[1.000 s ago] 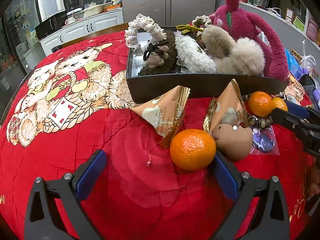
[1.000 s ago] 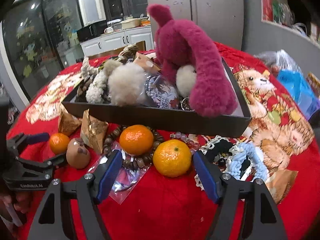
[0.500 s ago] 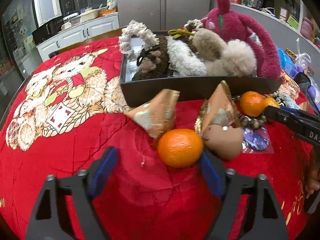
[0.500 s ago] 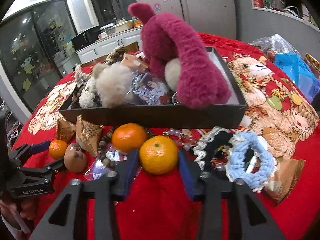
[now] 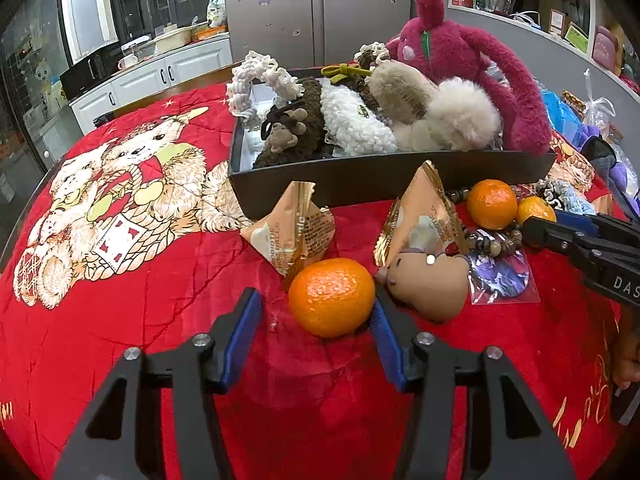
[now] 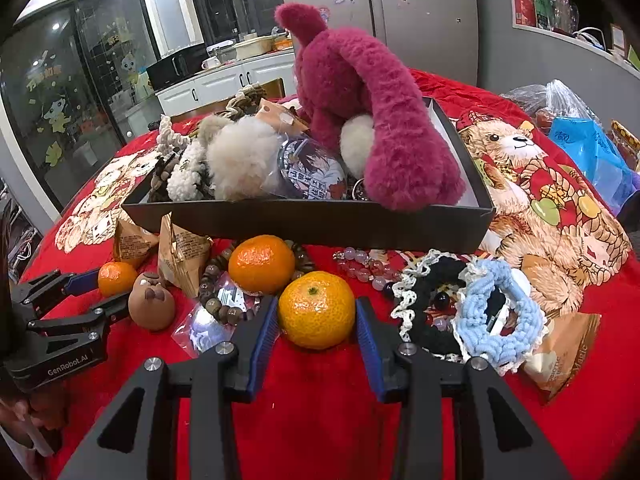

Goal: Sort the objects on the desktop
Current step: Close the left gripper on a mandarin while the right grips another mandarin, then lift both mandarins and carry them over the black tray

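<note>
Both claws narrowed, flanking a tangerine (image 5: 331,297) each

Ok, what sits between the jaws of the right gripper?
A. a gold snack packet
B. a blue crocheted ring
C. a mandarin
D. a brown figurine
C: in the right wrist view, the right gripper has a mandarin between its blue pads, which touch both its sides, on the red blanket.

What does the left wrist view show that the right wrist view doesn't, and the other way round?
Only the left wrist view shows the small brown bear in the box. Only the right shows the blue crocheted ring and pink beads. Both show the black box, red plush toy and three tangerines: the left gripper is closing around one, the right gripper clamps another.
</note>
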`<state>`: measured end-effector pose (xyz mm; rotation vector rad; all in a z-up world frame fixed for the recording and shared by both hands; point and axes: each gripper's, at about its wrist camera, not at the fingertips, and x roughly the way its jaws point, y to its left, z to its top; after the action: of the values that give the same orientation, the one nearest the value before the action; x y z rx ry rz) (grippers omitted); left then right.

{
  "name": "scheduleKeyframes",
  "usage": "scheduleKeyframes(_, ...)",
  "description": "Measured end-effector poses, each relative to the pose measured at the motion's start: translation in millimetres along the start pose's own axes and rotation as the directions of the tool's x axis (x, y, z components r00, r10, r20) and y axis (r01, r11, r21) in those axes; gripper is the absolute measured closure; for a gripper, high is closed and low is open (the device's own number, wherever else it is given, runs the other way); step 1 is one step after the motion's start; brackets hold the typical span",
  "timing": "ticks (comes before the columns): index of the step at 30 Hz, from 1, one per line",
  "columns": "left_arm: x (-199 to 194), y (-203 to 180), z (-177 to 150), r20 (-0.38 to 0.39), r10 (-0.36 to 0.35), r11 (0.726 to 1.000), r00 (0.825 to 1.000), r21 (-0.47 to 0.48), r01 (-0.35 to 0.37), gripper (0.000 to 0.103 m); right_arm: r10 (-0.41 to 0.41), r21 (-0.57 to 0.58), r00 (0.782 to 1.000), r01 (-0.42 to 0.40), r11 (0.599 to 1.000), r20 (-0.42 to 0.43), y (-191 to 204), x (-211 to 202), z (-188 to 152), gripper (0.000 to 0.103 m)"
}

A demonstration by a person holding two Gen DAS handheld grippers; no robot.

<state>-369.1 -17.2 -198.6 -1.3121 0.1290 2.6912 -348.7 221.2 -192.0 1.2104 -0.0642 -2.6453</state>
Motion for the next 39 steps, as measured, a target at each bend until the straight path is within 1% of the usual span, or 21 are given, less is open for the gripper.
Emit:
scheduleKeyframes(2,-2.3,-2.4,-1.1,0.004,-0.002,1.000,1.000,0.002,0.002,0.060,-0.003,-0.005,1.000,0.003,1.000,-0.001,0.7,-0.3,-0.2,0.063)
scheduleKeyframes(4,-3.4,-4.4,-1.5,0.008,0.006,1.000,1.000,0.007,-0.006,0.065,-0.004,-0.009,1.000,0.004,1.000,0.000,1.6,-1.3,-0.4,0.063)
scheduleKeyframes(10,-7.3,-4.7,-4.0,0.010,0.008,1.000,1.000,-0.015,-0.007,0.065,0.002,-0.020,1.000,-0.002,1.000,0.014,6.1,-7.6,-0.9,0.063)
scheduleKeyframes(17,-16.7,-10.3,-5.3,0.021,0.016,1.000,1.000,-0.007,-0.016,0.065,0.017,-0.029,0.998,-0.015,0.999,0.052,13.6,-21.9,0.3,0.063)
scheduleKeyframes(18,-20.3,-11.7,-4.7,0.031,0.015,1.000,0.999,-0.006,-0.015,0.065,0.013,-0.029,0.998,-0.011,1.000,0.058,14.8,-24.6,0.5,0.063)
scheduleKeyframes(21,-31.9,-14.9,-1.0,0.061,0.006,1.000,0.998,-0.008,-0.005,0.065,-0.035,-0.038,0.995,0.038,0.999,0.088,22.1,-35.2,3.2,0.063)
scheduleKeyframes(23,-40.1,-15.3,2.8,0.079,-0.004,1.000,0.997,-0.021,0.006,0.065,-0.034,-0.038,0.994,0.038,0.999,0.101,24.8,-41.3,4.8,0.063)
scheduleKeyframes(25,-48.7,-15.3,6.6,0.096,-0.002,1.000,0.995,-0.028,0.005,0.066,-0.040,-0.044,0.992,0.045,0.998,0.121,29.6,-49.5,7.4,0.063)
scheduleKeyframes(30,-74.3,-12.1,15.4,0.146,-0.003,0.999,0.989,-0.039,0.009,0.065,-0.046,-0.046,0.989,0.053,0.998,0.142,40.0,-65.4,15.0,0.063)
scheduleKeyframes(33,-90.5,-10.9,23.1,0.170,0.010,0.999,0.985,-0.038,-0.003,0.065,-0.064,-0.039,0.986,0.070,0.997,0.151,45.3,-75.2,21.5,0.063)
scheduleKeyframes(37,-108.8,-8.5,34.3,0.195,-0.015,0.998,0.981,-0.049,0.025,0.065,-0.073,-0.032,0.983,0.079,0.996,0.169,52.3,-88.5,29.9,0.063)
scheduleKeyframes(39,-116.8,-9.1,39.2,0.215,-0.003,0.999,0.977,-0.048,0.014,0.065,-0.076,-0.037,0.980,0.084,0.996,0.186,57.3,-96.6,33.5,0.063)
